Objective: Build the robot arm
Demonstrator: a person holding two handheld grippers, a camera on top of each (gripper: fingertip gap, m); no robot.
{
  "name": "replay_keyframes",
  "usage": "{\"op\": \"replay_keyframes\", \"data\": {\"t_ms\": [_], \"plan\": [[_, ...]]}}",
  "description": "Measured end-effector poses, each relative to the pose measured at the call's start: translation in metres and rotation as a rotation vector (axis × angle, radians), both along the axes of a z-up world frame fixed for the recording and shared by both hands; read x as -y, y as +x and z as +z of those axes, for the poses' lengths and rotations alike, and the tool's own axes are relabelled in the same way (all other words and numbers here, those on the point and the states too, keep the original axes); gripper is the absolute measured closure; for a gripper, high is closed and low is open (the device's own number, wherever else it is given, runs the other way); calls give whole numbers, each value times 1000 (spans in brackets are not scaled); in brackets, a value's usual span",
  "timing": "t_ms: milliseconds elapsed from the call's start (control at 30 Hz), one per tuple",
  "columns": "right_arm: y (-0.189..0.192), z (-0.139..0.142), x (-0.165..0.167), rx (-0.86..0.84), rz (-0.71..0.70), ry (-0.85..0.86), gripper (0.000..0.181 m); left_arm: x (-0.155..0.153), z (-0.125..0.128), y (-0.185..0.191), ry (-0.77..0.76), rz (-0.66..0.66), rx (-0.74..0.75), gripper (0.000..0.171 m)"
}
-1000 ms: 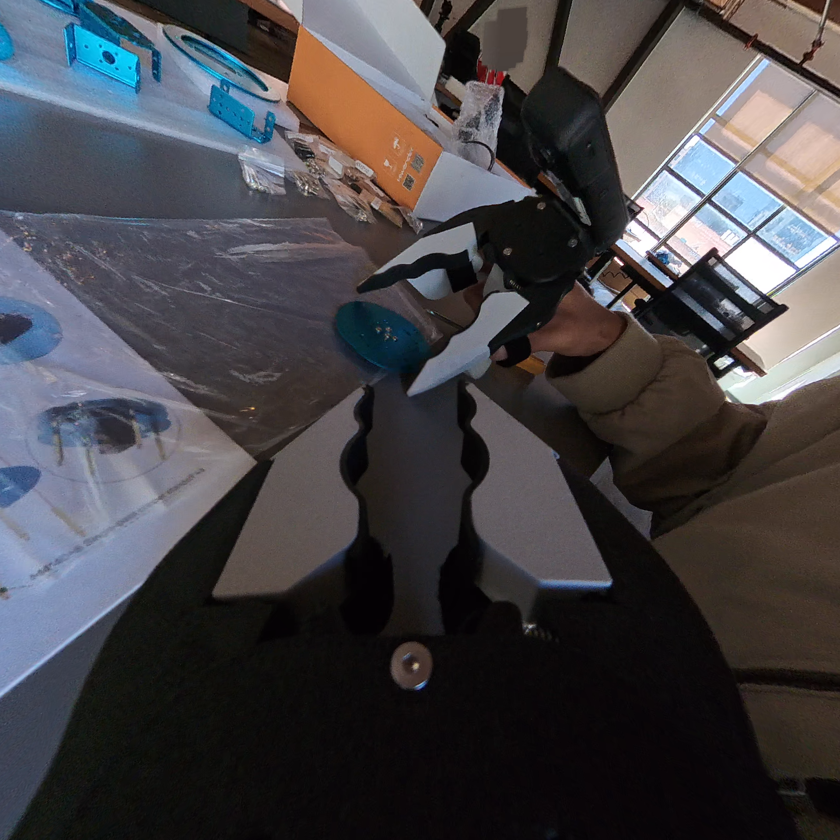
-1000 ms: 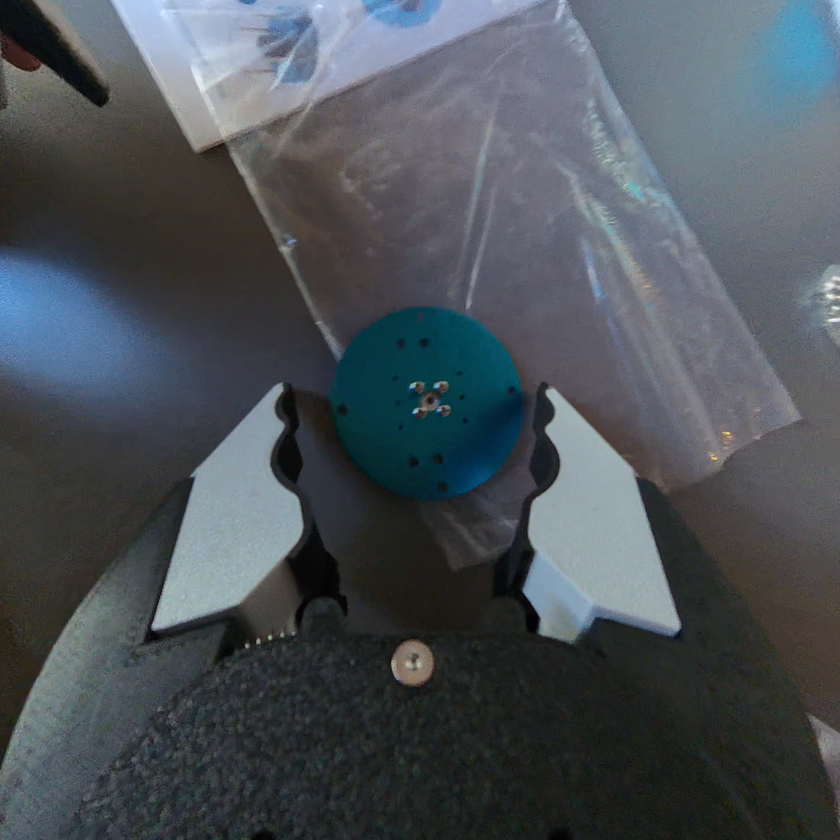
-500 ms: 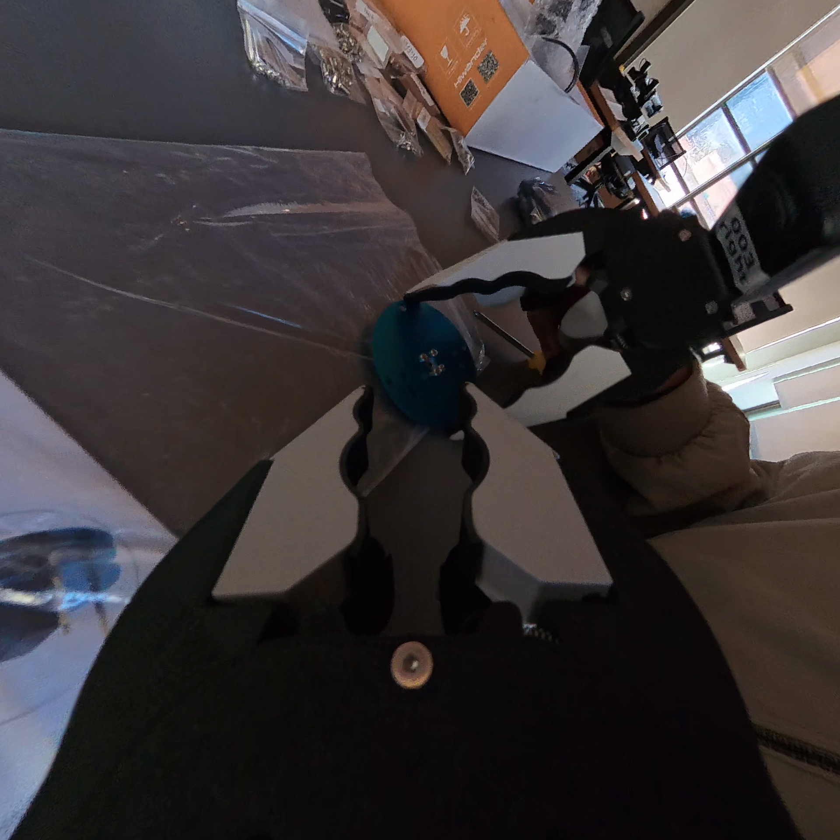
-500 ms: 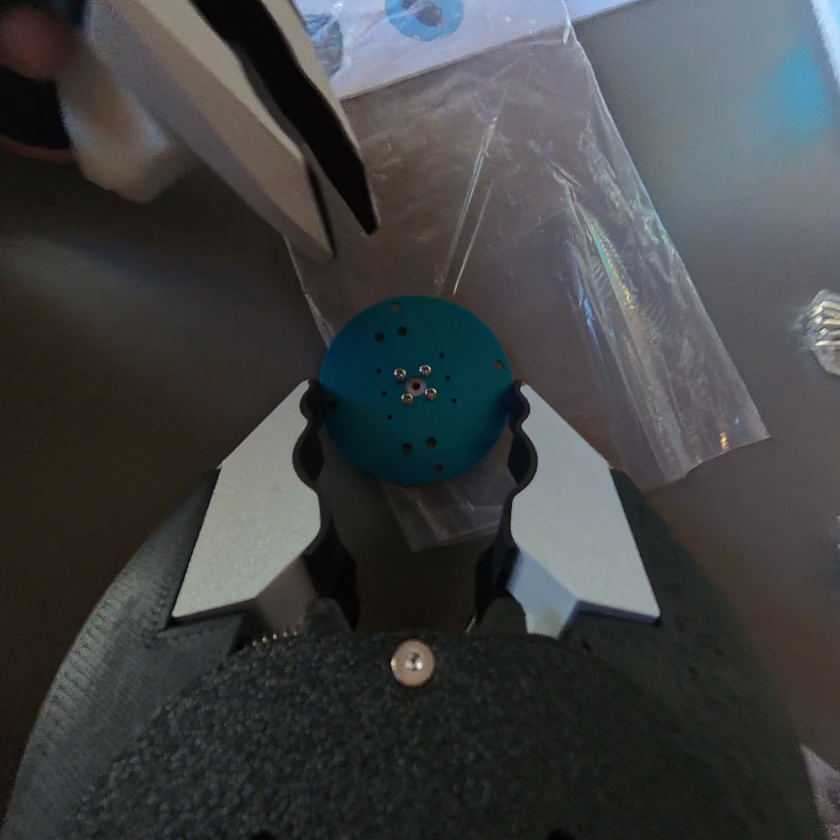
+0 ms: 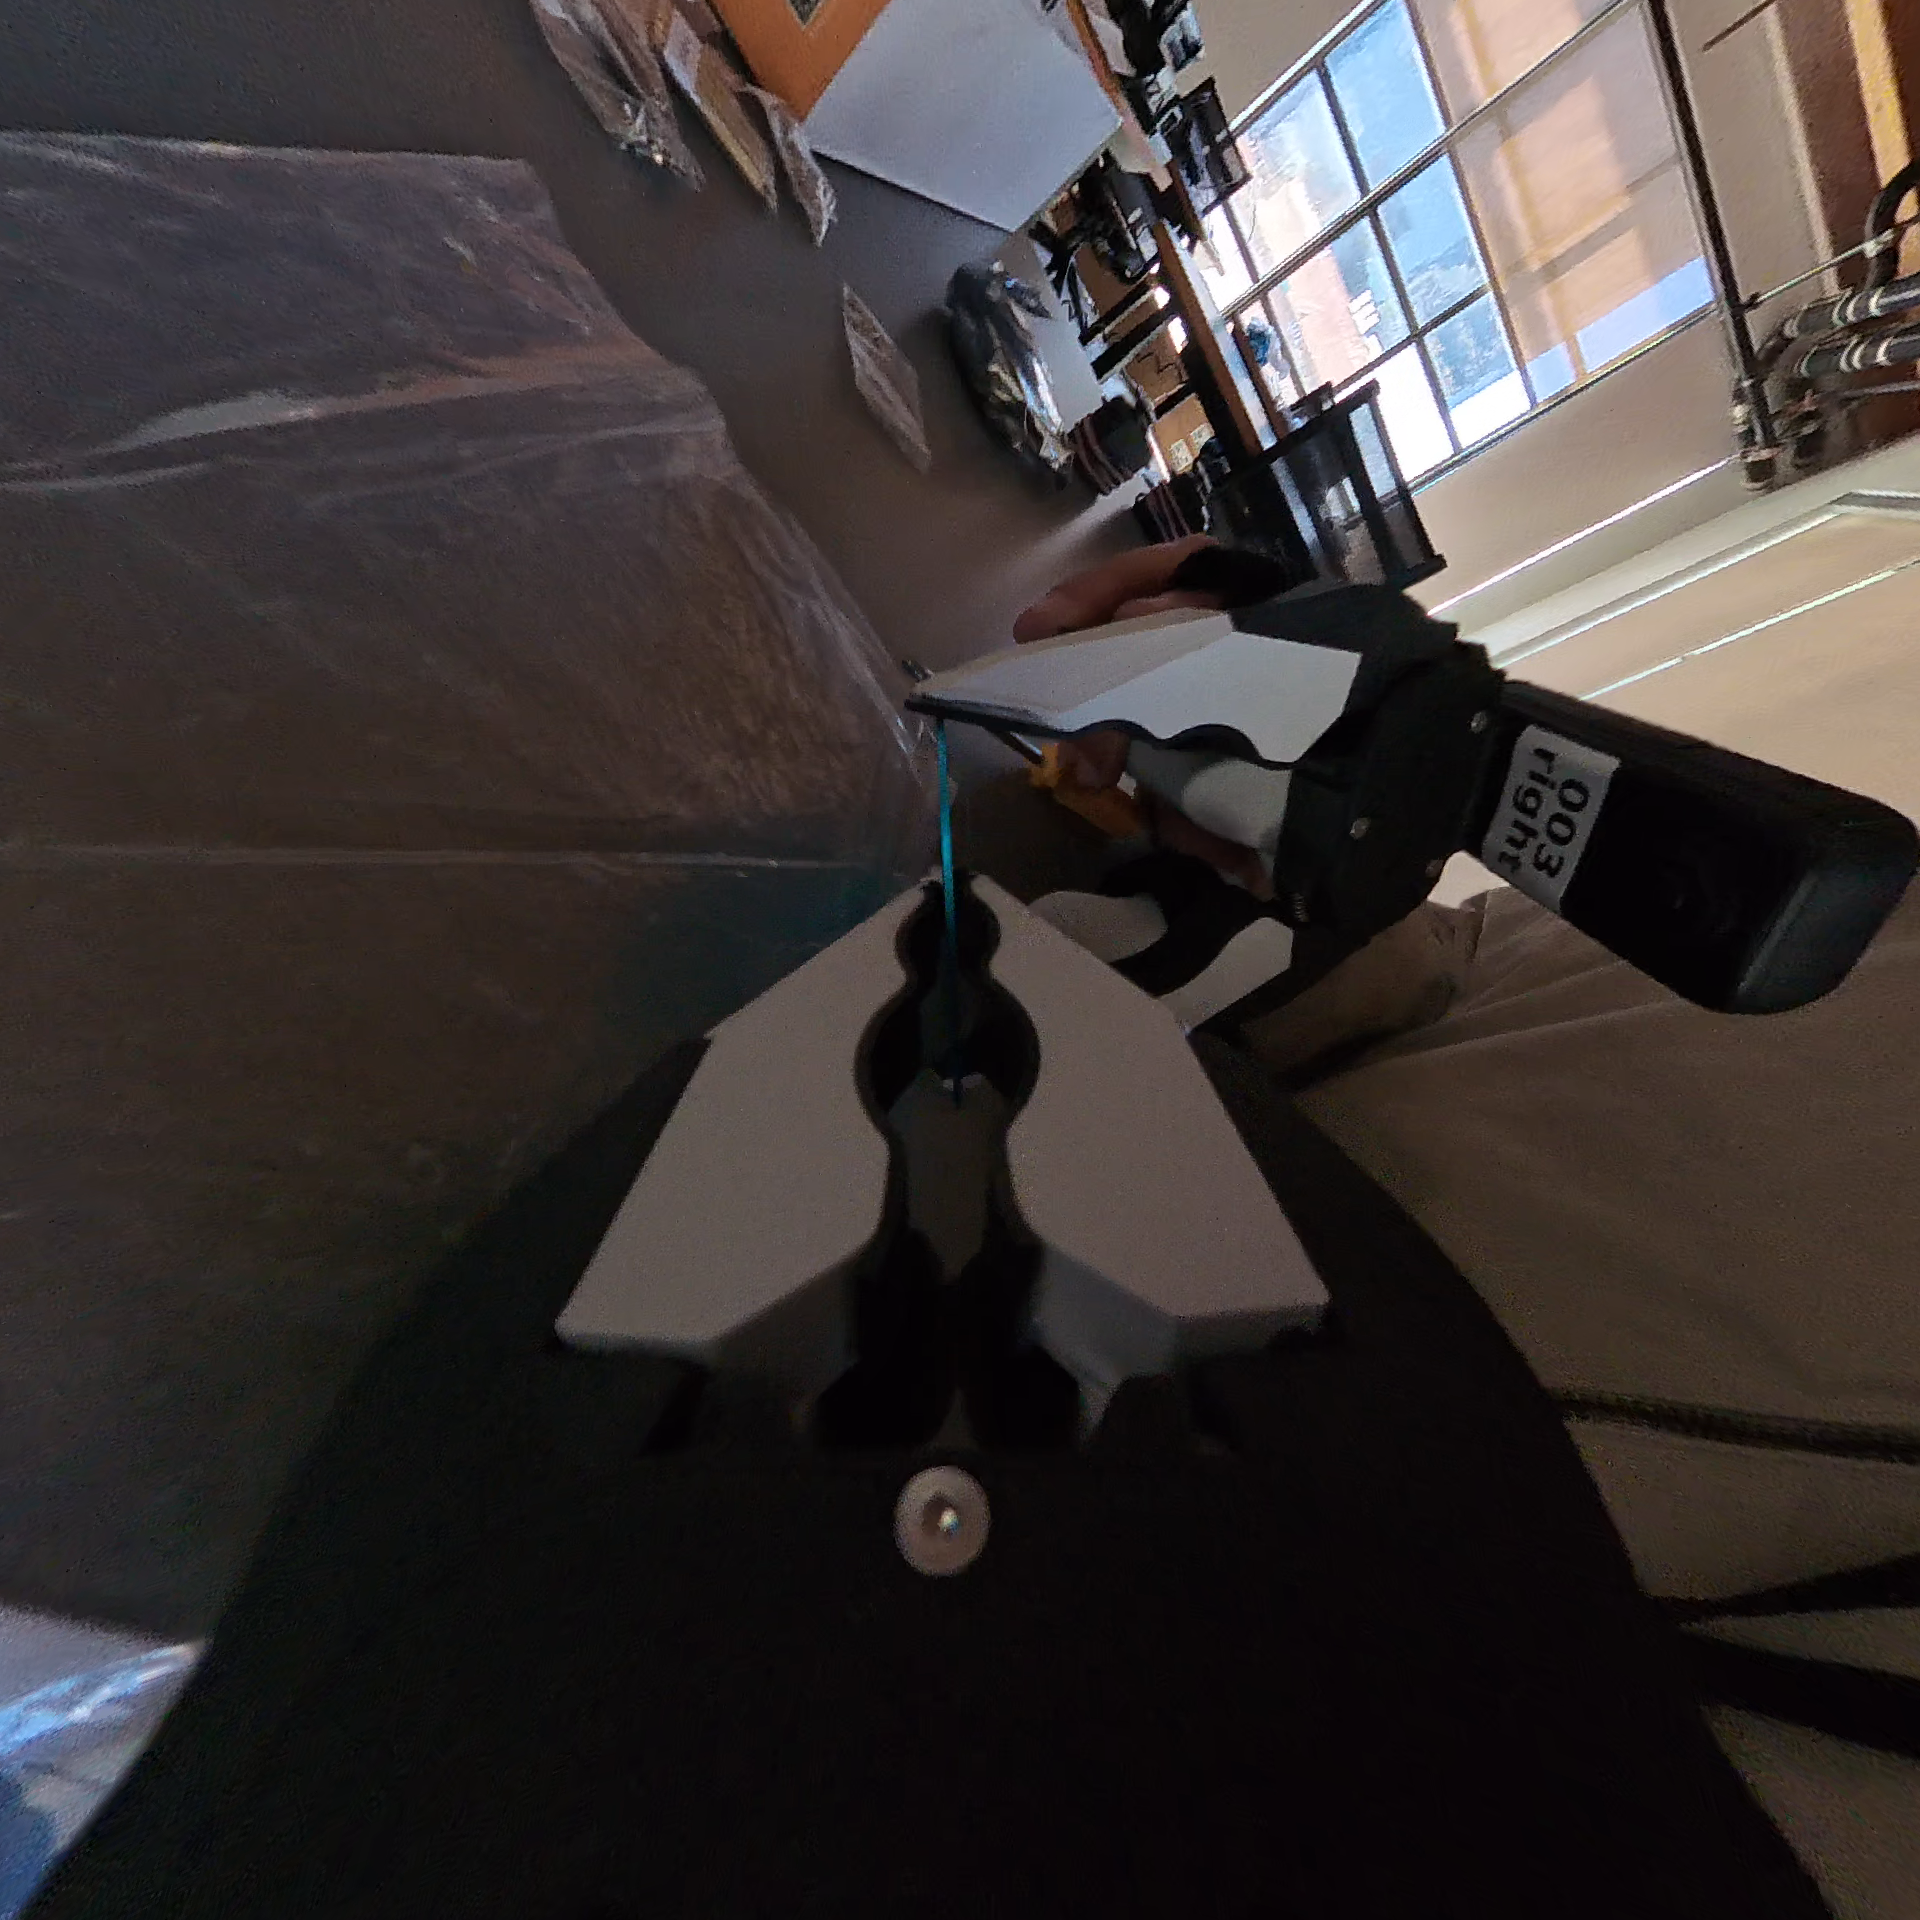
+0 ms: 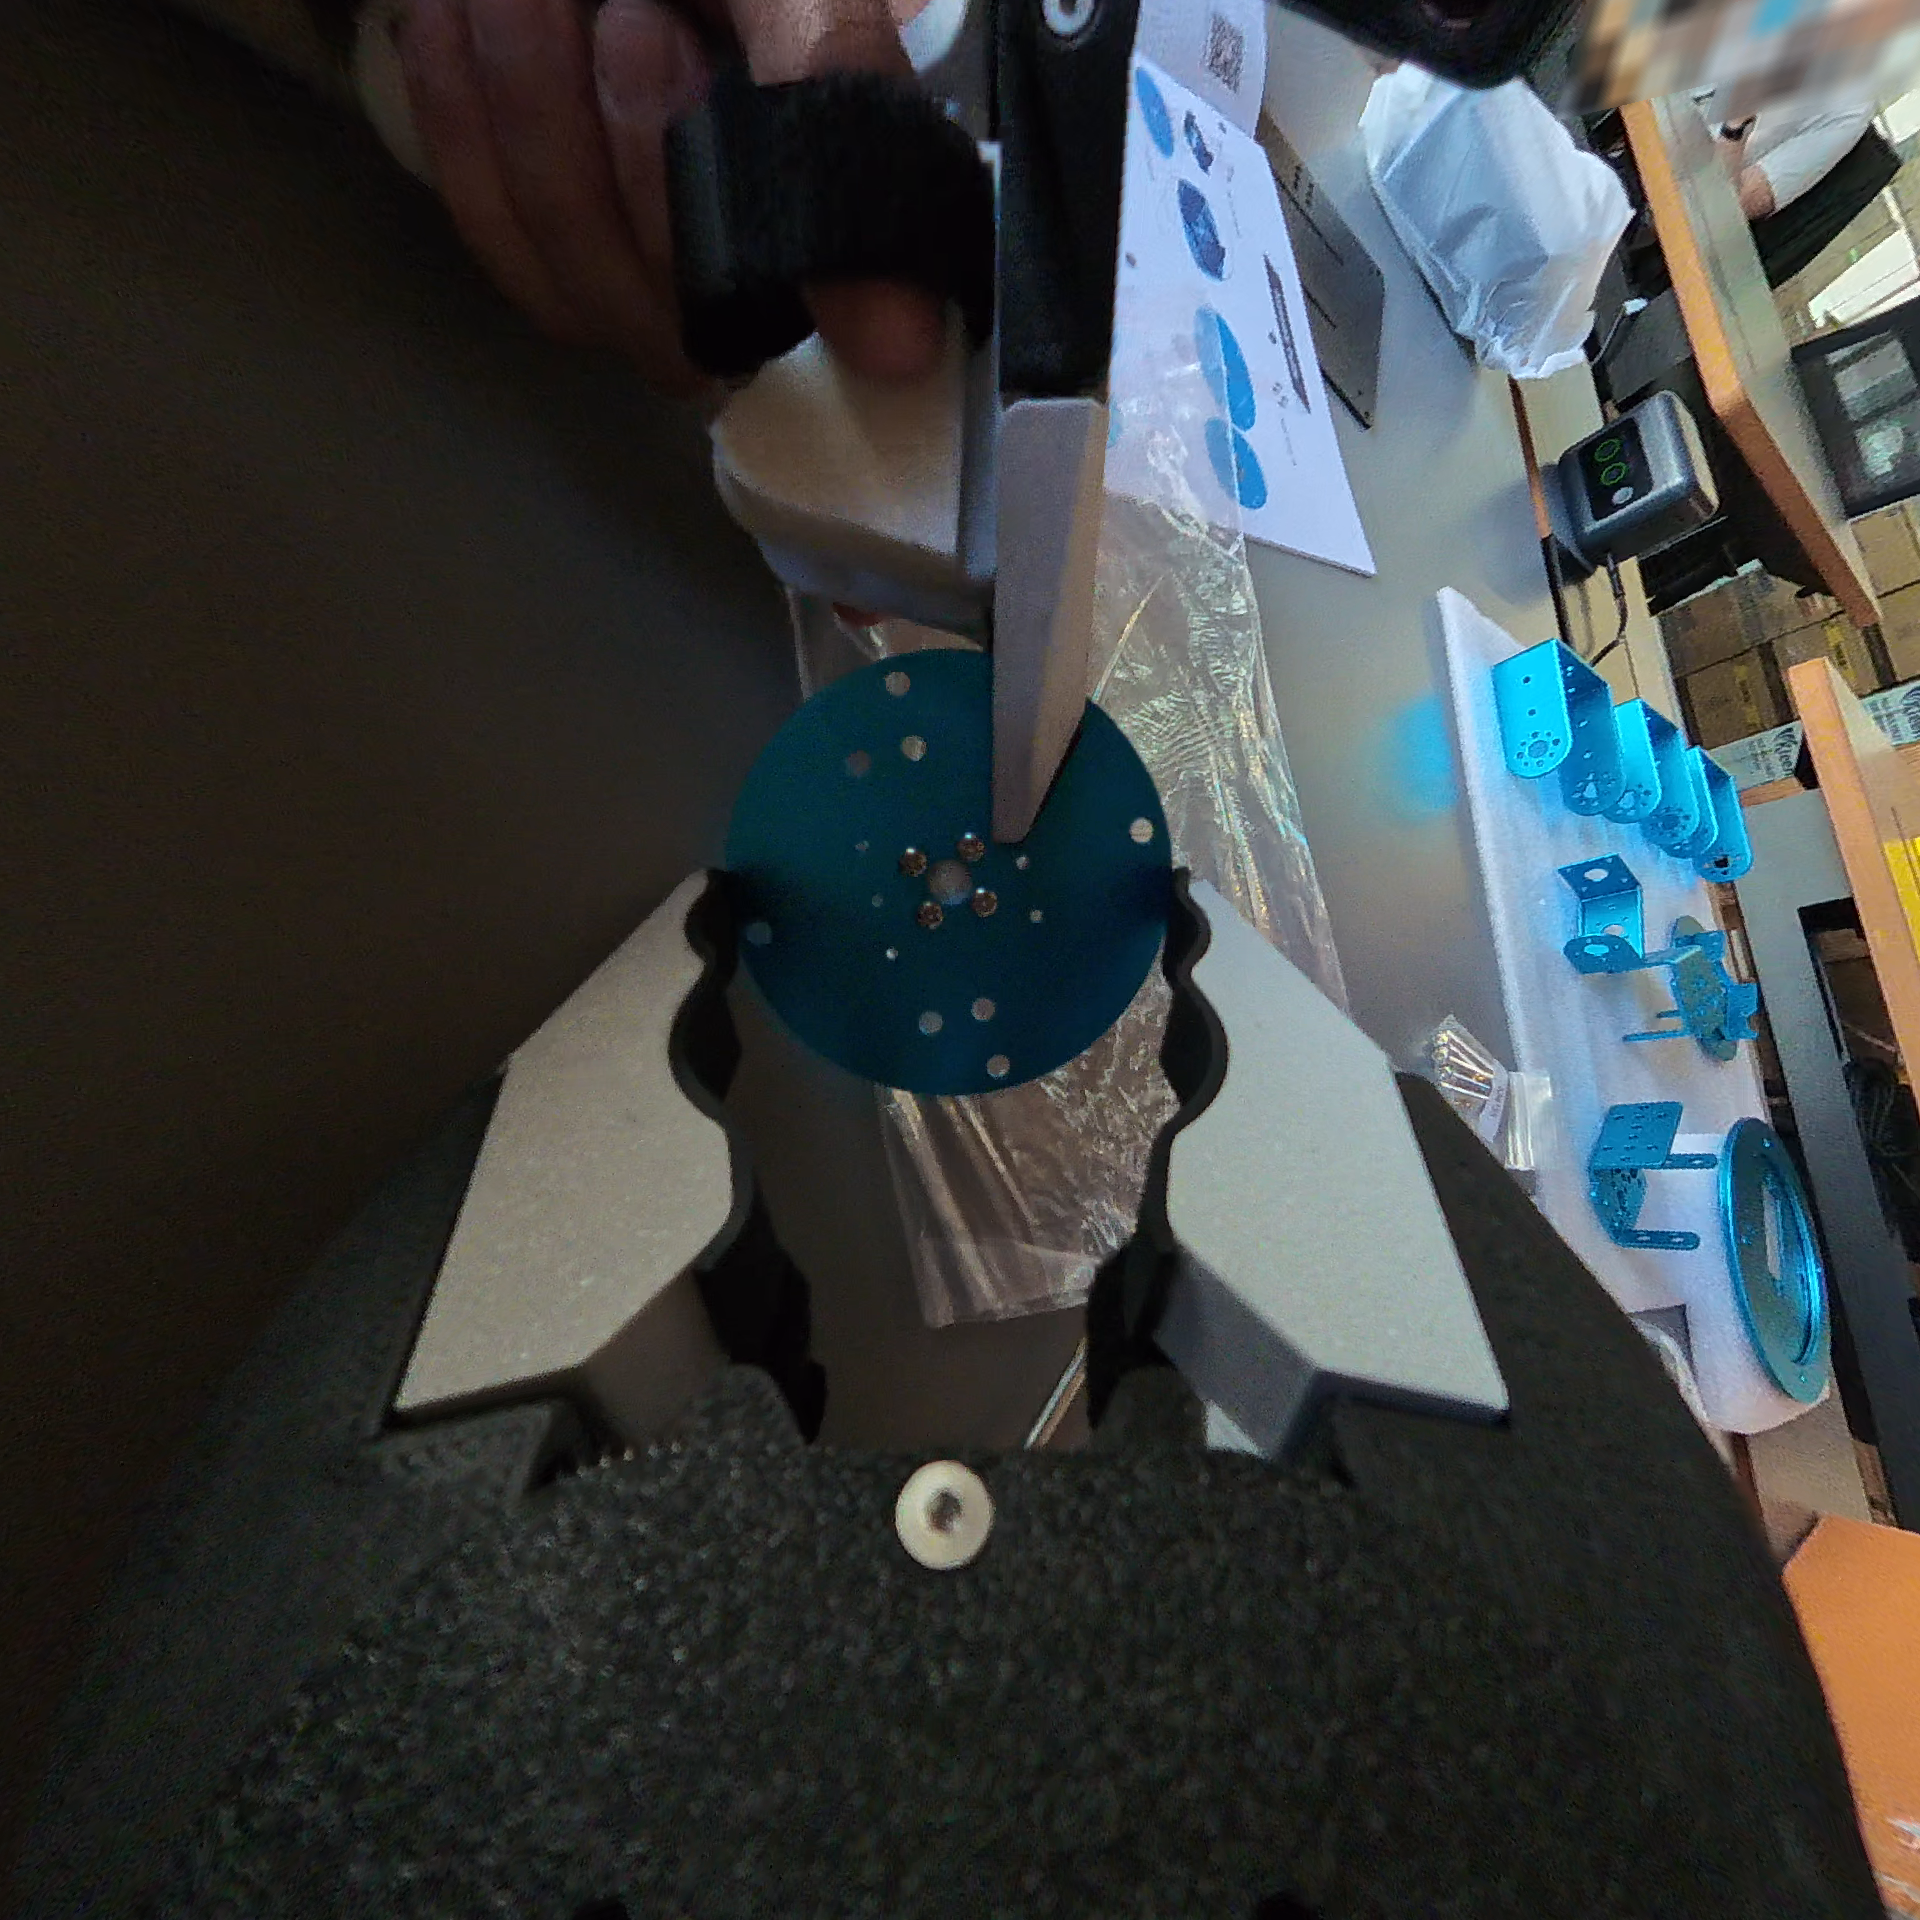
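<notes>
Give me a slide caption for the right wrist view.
Right gripper clamps a blue disc by its rim; left gripper pinches its face.

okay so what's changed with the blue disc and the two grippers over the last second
The blue disc, flat on the clear plastic bag a second ago, is now lifted. The right gripper closed on its rim, then the left gripper swung in and shut across its faces. The bag stayed put.

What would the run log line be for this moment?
right gripper: shut on blue disc rim | left gripper: shut on disc faces, edge-on | clear plastic bag: behind
</notes>
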State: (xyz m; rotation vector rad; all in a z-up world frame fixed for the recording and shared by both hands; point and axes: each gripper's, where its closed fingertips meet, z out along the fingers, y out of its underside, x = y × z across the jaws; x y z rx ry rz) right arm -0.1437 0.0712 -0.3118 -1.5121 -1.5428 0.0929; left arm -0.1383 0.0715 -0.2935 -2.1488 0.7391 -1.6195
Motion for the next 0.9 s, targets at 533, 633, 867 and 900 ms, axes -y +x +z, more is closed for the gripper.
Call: {"op": "replay_keyframes", "data": {"t_ms": [533,633,867,900], "plan": [[-12,116,-43,-1123,27,-1135,181,-53,113,-27,119,148,545,171],[-6,108,-36,-988,3,-1370,181,-39,100,-27,202,21,389,161],[10,99,-20,-347,72,-1399,181,-10,82,-7,215,-338,125,133],[9,102,-19,-286,97,-1378,181,-8,79,-4,211,-369,94,137]]}}
